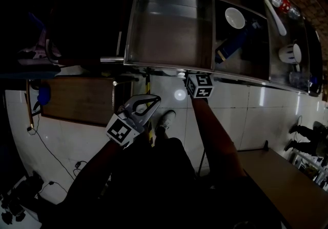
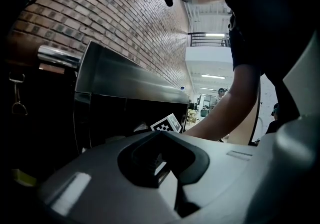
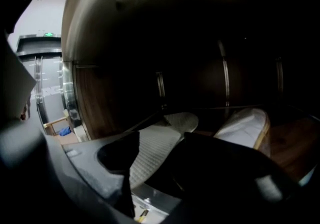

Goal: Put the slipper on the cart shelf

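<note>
Placement looks all but finished. Seen from the right gripper view, the grey, cross-hatched slipper (image 3: pixel 172 124) lies flat on the dark brown lower shelf (image 3: pixel 292 144) of the stainless-steel cart (image 1: pixel 169 64), with its near end close to the shelf's steel front lip. The right gripper (image 3: pixel 159 165) reaches in under the cart's top, and its jaws stand wide apart to either side of the slipper without pressing on it, so the slipper seems to rest on the shelf by its own weight. Just beside it, further right on the same shelf, lies a pale slipper with a tan edge (image 3: pixel 246 125).

The left gripper (image 1: pixel 152 101) hangs outside the cart at about the height of its front edge, jaws together and empty, taking no part.

By my judgement, what is left is small: draw the right gripper back out from the shelf without dragging the slipper along.
</note>
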